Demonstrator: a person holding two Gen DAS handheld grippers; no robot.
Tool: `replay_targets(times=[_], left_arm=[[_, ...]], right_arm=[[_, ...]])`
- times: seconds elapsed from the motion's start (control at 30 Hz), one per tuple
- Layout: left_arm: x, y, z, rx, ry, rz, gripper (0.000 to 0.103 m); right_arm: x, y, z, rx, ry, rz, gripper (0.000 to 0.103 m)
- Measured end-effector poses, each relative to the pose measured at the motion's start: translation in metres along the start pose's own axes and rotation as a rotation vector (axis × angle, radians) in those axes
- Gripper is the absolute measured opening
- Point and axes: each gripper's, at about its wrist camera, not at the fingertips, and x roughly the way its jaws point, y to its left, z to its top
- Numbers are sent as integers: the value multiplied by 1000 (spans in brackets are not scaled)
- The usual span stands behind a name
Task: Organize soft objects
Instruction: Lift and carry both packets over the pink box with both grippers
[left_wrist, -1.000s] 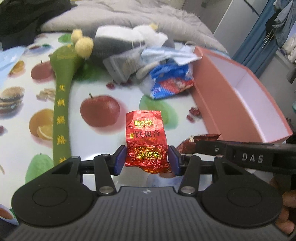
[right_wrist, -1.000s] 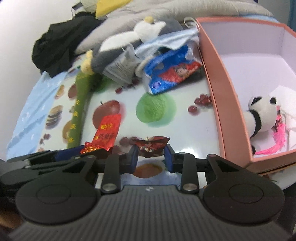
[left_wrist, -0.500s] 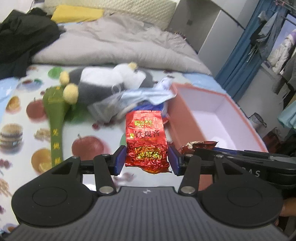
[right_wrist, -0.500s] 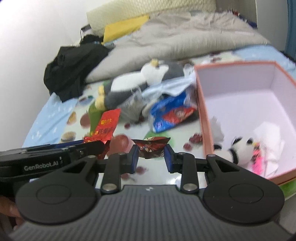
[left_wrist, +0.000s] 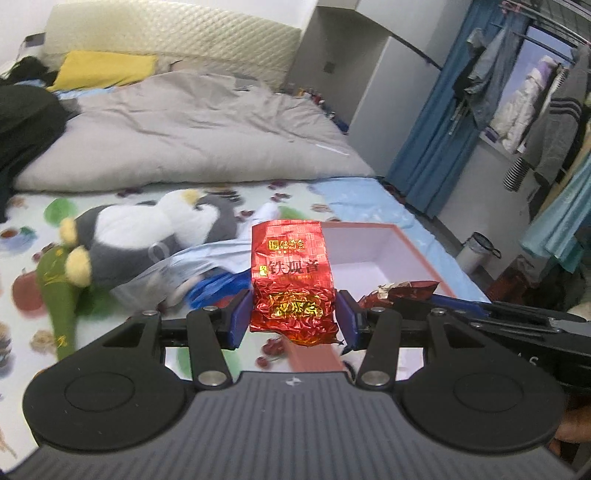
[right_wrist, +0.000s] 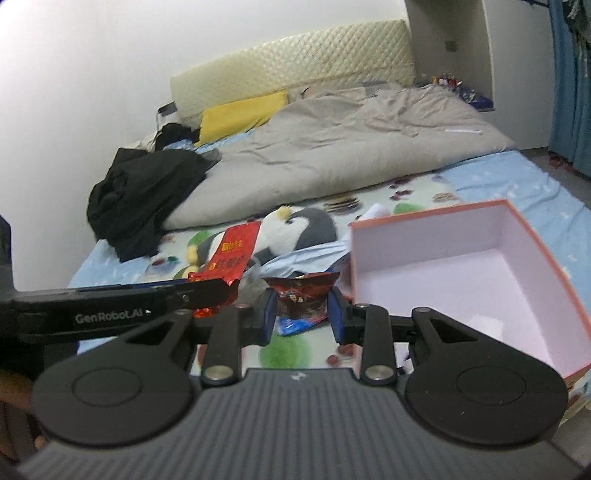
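My left gripper (left_wrist: 293, 314) is shut on a red foil tea packet (left_wrist: 291, 280) and holds it upright, well above the bed. My right gripper (right_wrist: 301, 314) is shut on a dark red snack packet (right_wrist: 303, 291), held in the air just left of the pink box (right_wrist: 461, 266). Each view shows the other gripper: the snack packet (left_wrist: 402, 290) at right in the left wrist view, the tea packet (right_wrist: 231, 256) at left in the right wrist view. The box's near corner (left_wrist: 373, 251) lies behind the tea packet.
A grey and white penguin plush (left_wrist: 147, 236), a green plush stick (left_wrist: 59, 291), a clear plastic bag (left_wrist: 177, 273) and a blue snack bag (left_wrist: 214, 291) lie on the fruit-print sheet. A grey duvet (right_wrist: 351, 147) and black clothes (right_wrist: 144, 192) lie behind.
Both grippers have risen from just above the sheet, each still holding its packet. The views now look across the bed instead of down at it.
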Motion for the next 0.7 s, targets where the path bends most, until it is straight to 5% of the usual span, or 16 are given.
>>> replay_targets(times=[0.33,0.7], left_arm=[[73,-45,8,51,89,-67,55],[180,-72,-7,95,237,-100,55]], right_arm=[[16,-62,-2,64,29,-95,33],[71,-130,-25,146,154,-162,34]])
